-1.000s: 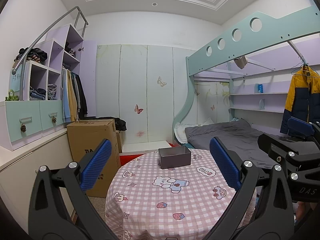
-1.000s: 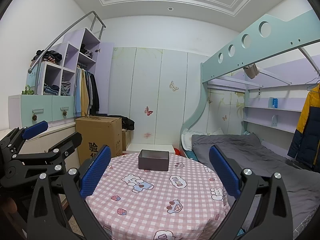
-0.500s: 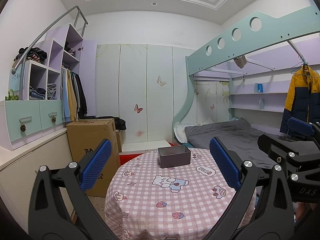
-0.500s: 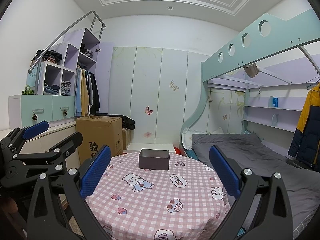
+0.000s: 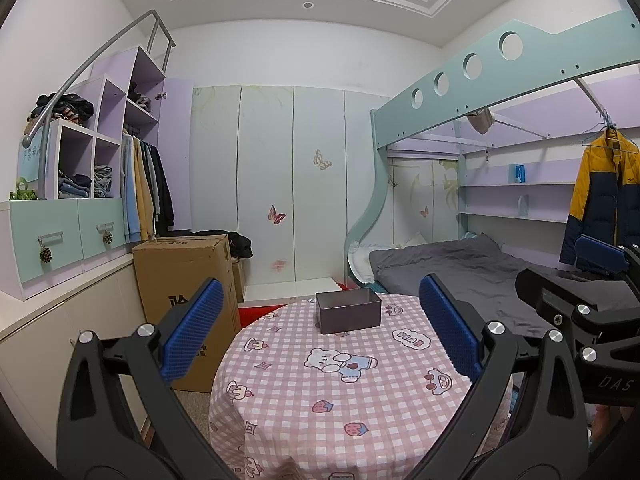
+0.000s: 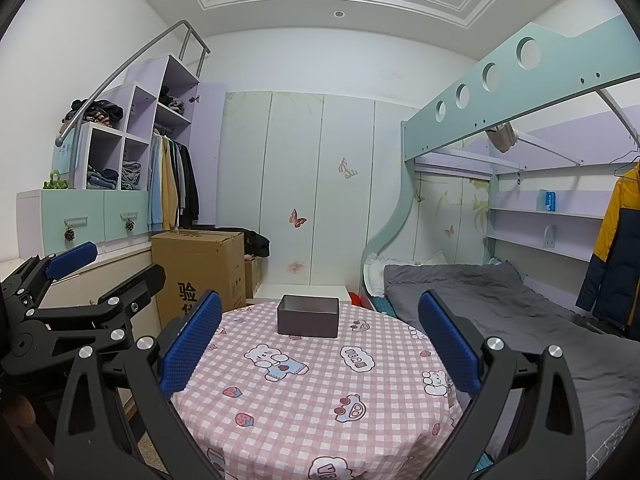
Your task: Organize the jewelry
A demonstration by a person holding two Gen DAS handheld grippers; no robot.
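Observation:
A dark grey open rectangular box (image 5: 348, 311) stands near the far edge of a round table with a pink checked cloth (image 5: 320, 384); it also shows in the right wrist view (image 6: 308, 315). No jewelry is visible on the cloth. My left gripper (image 5: 320, 332) is open and empty, held above the table's near side. My right gripper (image 6: 320, 336) is open and empty too, level with the left. The right gripper appears at the right edge of the left wrist view (image 5: 592, 280), and the left gripper shows at the left edge of the right wrist view (image 6: 76, 292).
A cardboard box (image 5: 188, 280) stands on the floor left of the table. A bed with grey bedding (image 6: 500, 308) lies to the right under a loft frame. Drawers and open shelves (image 5: 64, 224) line the left wall. Wardrobe doors (image 6: 320, 200) close the back.
Both grippers have drifted very slightly; the box sits a touch lower in each view. Both stay open.

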